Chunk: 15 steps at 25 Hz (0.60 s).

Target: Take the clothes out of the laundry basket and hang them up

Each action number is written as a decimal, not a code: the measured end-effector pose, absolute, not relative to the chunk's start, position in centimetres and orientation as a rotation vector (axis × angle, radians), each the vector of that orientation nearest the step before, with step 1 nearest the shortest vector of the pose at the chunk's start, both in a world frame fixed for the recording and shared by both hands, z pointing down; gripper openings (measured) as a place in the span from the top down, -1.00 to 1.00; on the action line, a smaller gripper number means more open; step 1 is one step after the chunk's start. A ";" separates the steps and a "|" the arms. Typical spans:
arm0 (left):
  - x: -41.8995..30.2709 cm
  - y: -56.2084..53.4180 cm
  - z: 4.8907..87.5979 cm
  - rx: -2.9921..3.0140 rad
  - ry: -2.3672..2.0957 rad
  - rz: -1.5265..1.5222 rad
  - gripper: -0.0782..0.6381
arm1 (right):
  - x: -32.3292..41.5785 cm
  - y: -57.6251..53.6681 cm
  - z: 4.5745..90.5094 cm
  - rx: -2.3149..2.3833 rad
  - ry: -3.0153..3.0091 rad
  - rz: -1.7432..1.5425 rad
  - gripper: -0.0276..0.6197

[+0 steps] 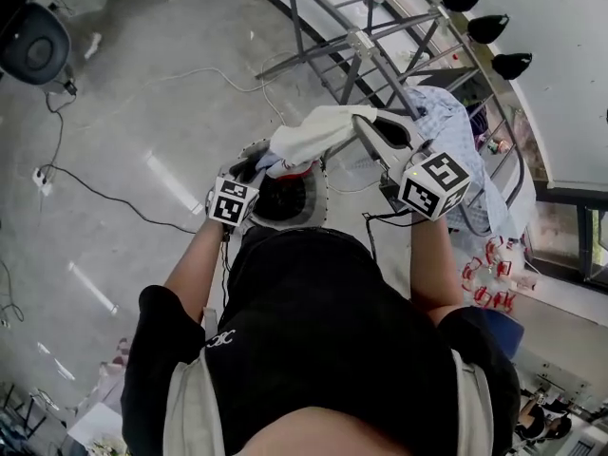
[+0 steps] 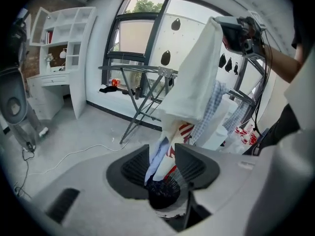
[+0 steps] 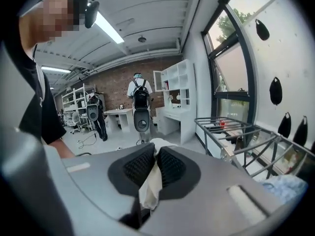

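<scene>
A white garment with red stripes low down stretches between my two grippers above the round laundry basket. My right gripper is raised and shut on the garment's top edge; the left gripper view shows it too. My left gripper sits lower, just over the basket. In the left gripper view the garment and a blue cloth hang down between the parted jaws into the dark basket, and the pads do not pinch them.
A metal drying rack stands just beyond the basket, with a blue checked shirt hung on its right side. Cables cross the floor at left near a round grey machine. Red-and-white items lie at right.
</scene>
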<state>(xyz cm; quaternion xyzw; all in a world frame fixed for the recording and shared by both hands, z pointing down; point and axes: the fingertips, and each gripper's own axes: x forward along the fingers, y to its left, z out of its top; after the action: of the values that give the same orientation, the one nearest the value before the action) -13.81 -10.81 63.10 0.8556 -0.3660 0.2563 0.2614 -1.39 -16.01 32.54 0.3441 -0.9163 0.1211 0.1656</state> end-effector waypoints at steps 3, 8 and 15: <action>-12.4 -11.6 63.5 2.348 -0.962 0.689 0.30 | -1.9 -15.4 29.5 0.968 -2.648 0.276 0.82; -10.3 -14.4 62.6 2.417 -0.982 0.638 0.20 | -1.5 -14.3 26.5 0.978 -2.676 0.222 0.82; -4.3 -17.7 59.9 2.700 -0.815 0.652 -0.10 | 0.3 -13.6 25.1 0.999 -2.691 0.203 0.82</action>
<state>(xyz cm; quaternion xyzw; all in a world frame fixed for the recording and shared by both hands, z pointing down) -4.35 -17.66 59.93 0.9257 -0.2795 0.2234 0.1230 0.26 -13.65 25.08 0.3442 -0.9270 0.0701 0.1316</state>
